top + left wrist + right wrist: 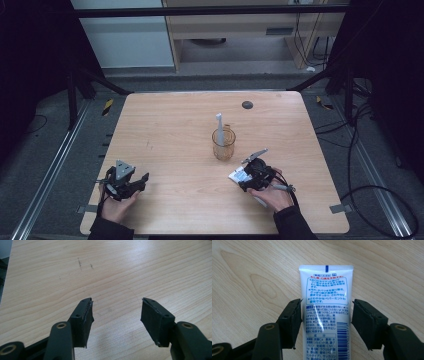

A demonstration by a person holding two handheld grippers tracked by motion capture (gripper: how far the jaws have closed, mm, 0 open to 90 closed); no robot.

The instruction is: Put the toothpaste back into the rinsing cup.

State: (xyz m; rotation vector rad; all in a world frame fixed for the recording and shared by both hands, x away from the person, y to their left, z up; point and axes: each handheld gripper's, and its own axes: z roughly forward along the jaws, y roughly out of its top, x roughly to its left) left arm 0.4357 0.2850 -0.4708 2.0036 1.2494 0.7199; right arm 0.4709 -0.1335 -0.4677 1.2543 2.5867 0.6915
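Two grippers sit low at the near edge of a light wooden table (pixel 165 125), one in each of the person's hands. At the left of the high view, the left gripper (pixel 131 186) rests in the left hand (pixel 118 205) close to the table's near left corner, with a grey three-cornered plate on top. In the left gripper view its jaws stand wide apart over bare wood, with nothing between them.

Further right, near the middle of the table, a clear glass cup (pixel 223 144) stands upright with a white toothbrush (pixel 219 128) standing in it, handle end poking up above the rim. A small dark round mark (pixel 247 105) shows on the far part of the tabletop behind it.

At the right, just in front of the cup, the right gripper (pixel 244 178) is held in the right hand (pixel 277 196) over a white toothpaste tube (pixel 325 302) lying flat on the wood. In the right gripper view the tube lies lengthwise between the jaws, its crimped end pointing away. Both pads sit just beside its edges; whether they press on it I cannot tell.
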